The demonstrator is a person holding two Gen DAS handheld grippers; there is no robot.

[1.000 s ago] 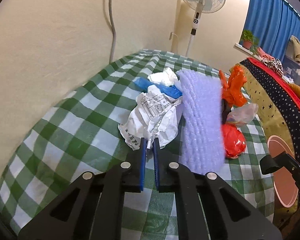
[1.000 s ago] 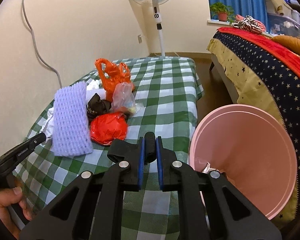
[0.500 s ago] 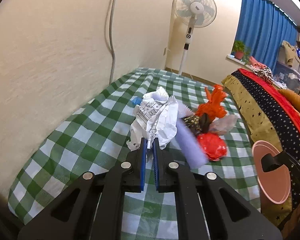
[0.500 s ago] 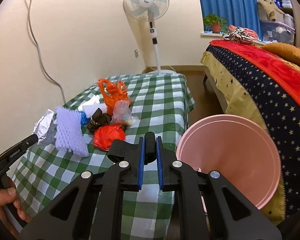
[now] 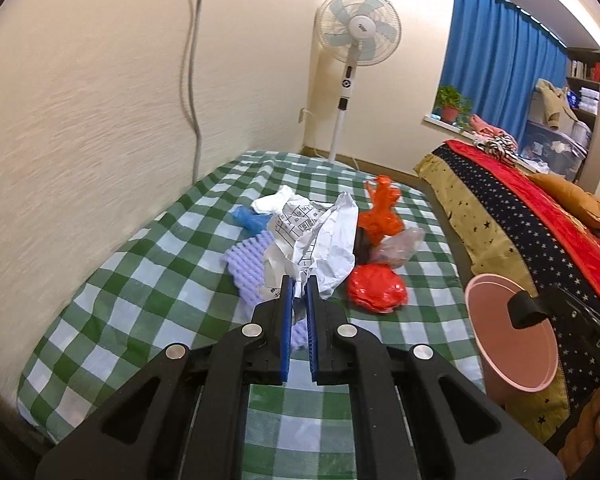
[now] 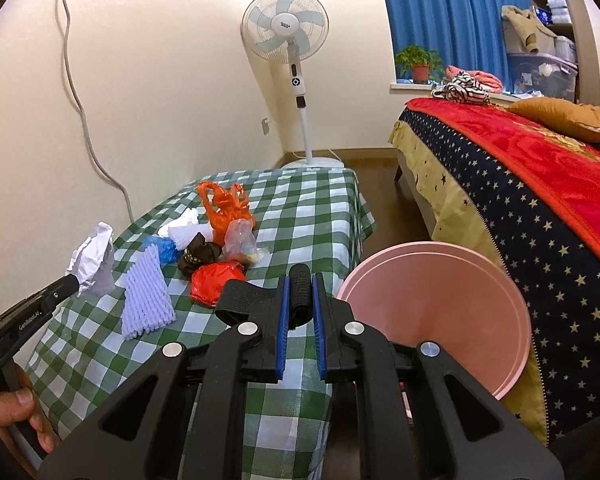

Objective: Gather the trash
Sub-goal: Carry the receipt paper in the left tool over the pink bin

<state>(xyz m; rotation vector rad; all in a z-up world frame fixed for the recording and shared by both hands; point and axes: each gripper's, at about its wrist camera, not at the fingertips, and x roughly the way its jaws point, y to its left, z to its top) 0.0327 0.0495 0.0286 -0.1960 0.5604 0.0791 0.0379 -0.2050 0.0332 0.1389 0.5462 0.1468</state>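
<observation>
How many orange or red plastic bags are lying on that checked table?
2. An orange bag stands toward the far end of the trash pile; a crumpled red bag lies at the near end, toward the pink bin. Others could be hidden underneath.

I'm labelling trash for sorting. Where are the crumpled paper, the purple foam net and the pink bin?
crumpled paper (image 5: 324,236), left wrist view, its creased middle.
purple foam net (image 6: 146,296), right wrist view, centre of its ribbed face.
pink bin (image 6: 440,304), right wrist view, inner wall.
</observation>
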